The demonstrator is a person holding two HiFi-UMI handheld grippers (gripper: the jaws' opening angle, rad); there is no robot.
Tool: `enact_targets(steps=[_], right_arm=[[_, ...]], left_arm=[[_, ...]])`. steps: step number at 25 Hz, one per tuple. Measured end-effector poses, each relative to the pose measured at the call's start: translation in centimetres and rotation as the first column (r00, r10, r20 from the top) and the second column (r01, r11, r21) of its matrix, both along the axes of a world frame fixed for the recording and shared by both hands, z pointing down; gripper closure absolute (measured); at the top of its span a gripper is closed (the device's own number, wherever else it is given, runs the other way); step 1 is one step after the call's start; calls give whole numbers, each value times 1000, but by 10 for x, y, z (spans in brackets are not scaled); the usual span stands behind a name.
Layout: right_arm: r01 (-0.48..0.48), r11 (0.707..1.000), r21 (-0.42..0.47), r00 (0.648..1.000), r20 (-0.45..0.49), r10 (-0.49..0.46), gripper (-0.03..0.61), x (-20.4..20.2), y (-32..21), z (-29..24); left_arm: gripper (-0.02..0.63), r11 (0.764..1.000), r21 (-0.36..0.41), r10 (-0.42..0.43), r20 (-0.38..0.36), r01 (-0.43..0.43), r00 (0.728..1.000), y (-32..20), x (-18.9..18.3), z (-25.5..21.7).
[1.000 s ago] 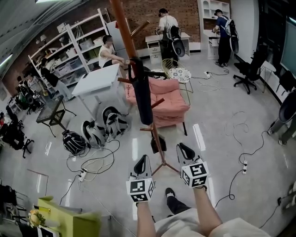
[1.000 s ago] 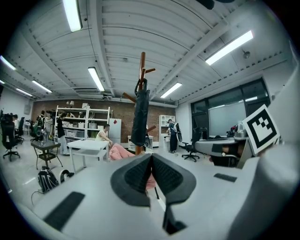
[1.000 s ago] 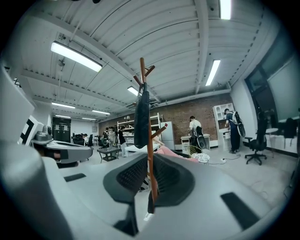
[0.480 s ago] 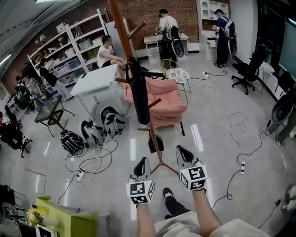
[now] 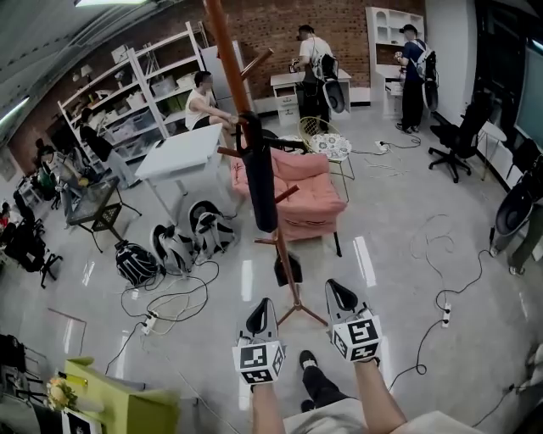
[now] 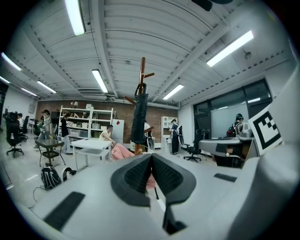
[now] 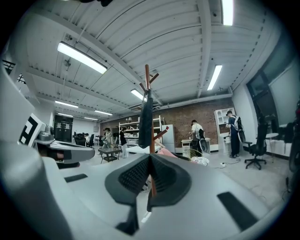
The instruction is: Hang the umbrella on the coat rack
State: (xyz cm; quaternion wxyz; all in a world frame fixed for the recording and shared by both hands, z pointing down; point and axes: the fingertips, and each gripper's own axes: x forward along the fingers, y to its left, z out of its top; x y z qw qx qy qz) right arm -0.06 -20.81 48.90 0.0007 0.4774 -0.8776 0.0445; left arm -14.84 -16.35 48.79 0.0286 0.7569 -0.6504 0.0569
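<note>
Big open room with a shiny grey floor [image 5: 441, 203] and a brick wall [image 5: 276, 25] at the back. White shelving [image 5: 127, 89] ran along the left side, with a white desk [image 5: 182, 148] in front of it and a person [image 5: 202, 97] sitting at its far end. Two more people [image 5: 314, 51] stood by the back wall.

A pink armchair [image 5: 304, 182] sat right behind the coat rack [image 5: 222, 42], so from the head view the two overlapped. The rack, a brown wooden pole with pegs, stood dead ahead, and its spread feet were the nearest thing to both grippers.

The umbrella [image 5: 260, 182] was on the rack: dark, folded up, hanging straight down along the pole, tip well clear of the floor. It looked hooked over an upper peg, though the handle was too small to be sure.

A black office chair [image 5: 454, 136] was off to the right. Three backpacks [image 5: 174, 247] lay on the floor left of the rack, and a round side table [image 5: 329, 142] stood beside the armchair.

The left gripper [image 5: 261, 309] and right gripper [image 5: 339, 292] were side by side, near the rack's feet but apart from them. On the left one the fingers [image 6: 133, 176] were pressed together with nothing in them, and it was the same on the right [image 7: 133, 176]. In both gripper views the pole and umbrella rose right above the fingertips.

Loose cables [image 5: 182, 297] snaked across the floor on the left to a white power strip [image 5: 151, 320].
</note>
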Motion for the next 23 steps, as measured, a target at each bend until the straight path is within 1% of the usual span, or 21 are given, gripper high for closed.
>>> enact_targets(steps=[10,17,23], right_arm=[[6,1000,-5,1000,-11,-6,574,-4,1,4],[19,1000,-14,1000,12,-19,574,-7,3,2],[36,999,-10,999,0,-36,574,-13,8,1]], left_arm=[[606,1000,0,-2,5,2,1000,1,0,2],[606,1000,9,10,4,-10,1000,0,2,-1],[606,1000,16,27,4,-27,1000,-1,3,-3]])
